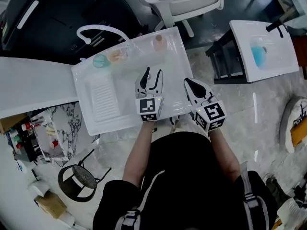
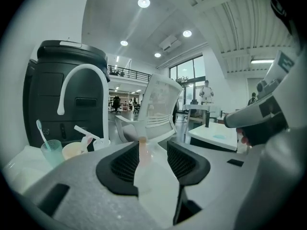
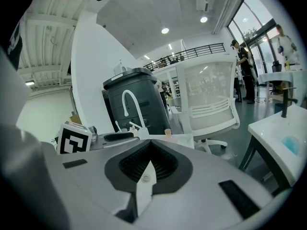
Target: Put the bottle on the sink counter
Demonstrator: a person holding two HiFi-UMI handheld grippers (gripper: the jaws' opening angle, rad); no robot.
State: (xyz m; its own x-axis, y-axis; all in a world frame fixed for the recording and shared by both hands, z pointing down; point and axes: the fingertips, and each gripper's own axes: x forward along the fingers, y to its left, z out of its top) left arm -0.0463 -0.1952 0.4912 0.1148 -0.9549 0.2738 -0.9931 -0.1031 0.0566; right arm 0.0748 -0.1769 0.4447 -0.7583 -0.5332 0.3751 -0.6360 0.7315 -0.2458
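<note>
So the bottle (image 1: pixel 159 42), the little one with the peachy top, looks to me like it's already standing upright on the sink counter (image 1: pixel 85 104), up at the far right corner, well apart from both grippers. The left gripper (image 2: pixel 152 147) hangs over the basin with its claw released and nothing in it. In its own view you can see the bottle far off through the gap between the jaws, so it's roughly lined up with it. The right gripper (image 3: pixel 149 150) is clenched on nothing, tips together, sitting near the sink's right edge on the near side. The main thing I'd worry about is where the bottle is parked. It's close to the corner, so any bump could send it off the back or side edge, or tip it into the basin. If the left claw goes in for a regrip, one jaw could clip it before the other gets round and knock it over, since it looks light and narrow. The cups (image 1: pixel 108 58) by the faucet (image 1: pixel 98 30) are further left, so a wide swing could catch those too. Honestly I'd just back both grippers straight out.
</note>
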